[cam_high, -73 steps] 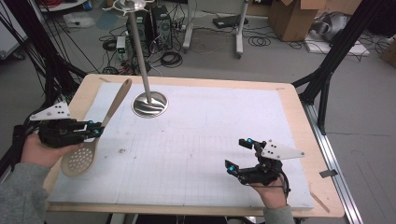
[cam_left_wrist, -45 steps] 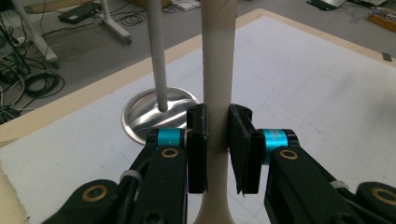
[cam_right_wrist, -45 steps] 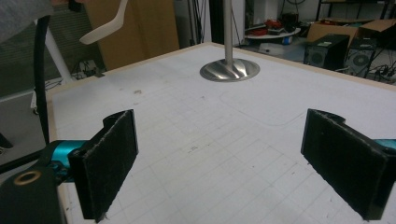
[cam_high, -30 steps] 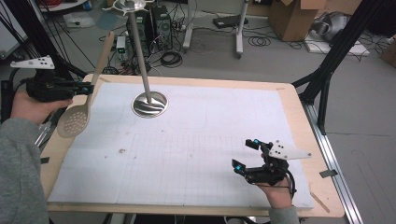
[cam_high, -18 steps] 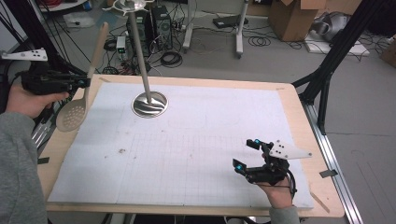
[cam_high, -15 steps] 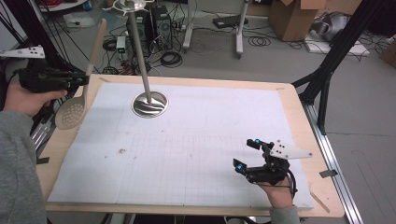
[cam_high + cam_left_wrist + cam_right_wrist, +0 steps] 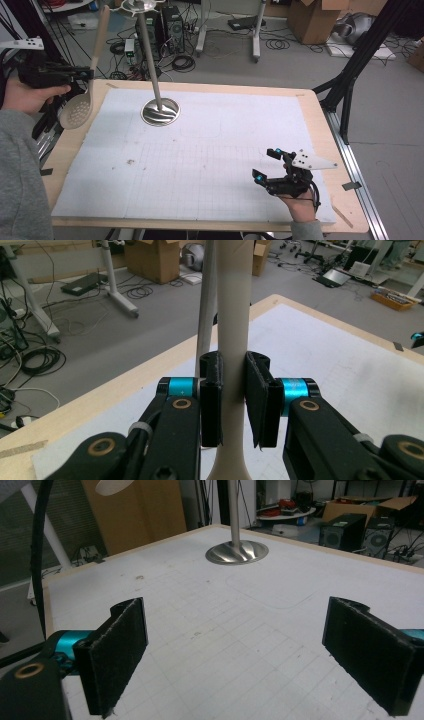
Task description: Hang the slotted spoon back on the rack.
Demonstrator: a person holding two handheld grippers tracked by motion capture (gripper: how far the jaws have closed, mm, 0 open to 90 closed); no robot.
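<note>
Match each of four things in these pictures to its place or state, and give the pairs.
Things:
1. spoon
2. stand
3. left tongs
4. right tongs

States:
A. open, with nothing between the jaws
B. standing upright on the white mat
C. held up beyond the table's left edge
D. shut on a pale handle

Pairs: 1-C, 2-B, 3-D, 4-A

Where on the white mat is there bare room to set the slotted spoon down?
Bare room: the white gridded mat between the steel stand's round base and the right gripper, plus its far right corner. The left gripper holds the beige slotted spoon over the left edge; the stand crowds there.
</note>
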